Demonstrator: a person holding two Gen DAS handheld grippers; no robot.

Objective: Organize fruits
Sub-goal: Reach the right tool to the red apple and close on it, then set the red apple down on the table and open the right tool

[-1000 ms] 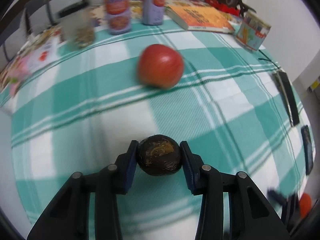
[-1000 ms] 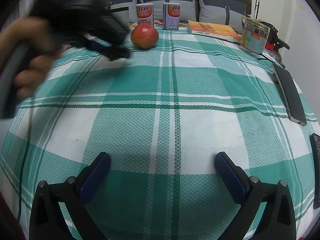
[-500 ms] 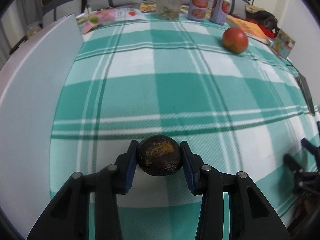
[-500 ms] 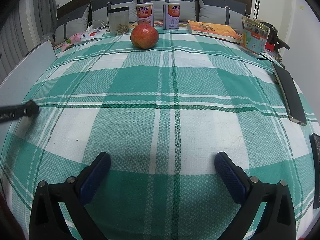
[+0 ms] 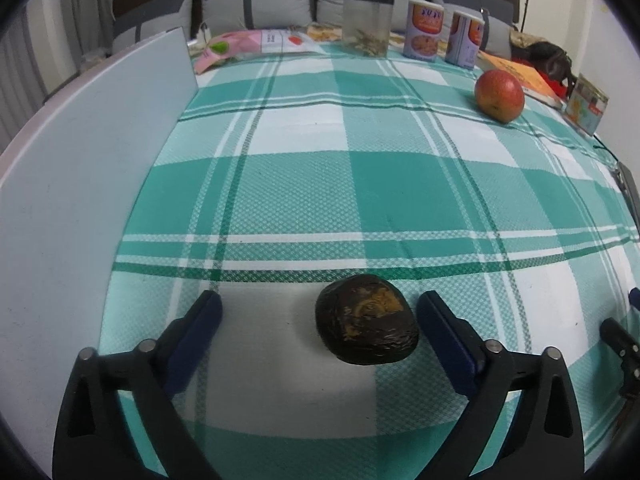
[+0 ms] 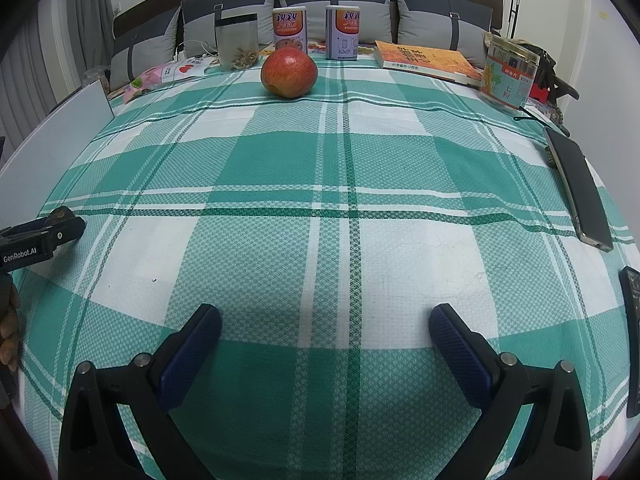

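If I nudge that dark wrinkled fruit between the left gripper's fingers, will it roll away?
Probably only a little: the dark fruit looks lumpy and flattened, not round. The woven tablecloth should add friction. Its wrinkled skin suggests it may be soft.

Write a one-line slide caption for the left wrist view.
Left gripper opening, wrinkled dark-brown round fruit sitting free between its jaws on the green-and-white checked cloth, red apple far right.

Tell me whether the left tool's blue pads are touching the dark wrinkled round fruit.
Apart. The left wrist view shows the left tool opening, with checked cloth visible between each blue pad and the dark wrinkled round fruit lying on the tablecloth.
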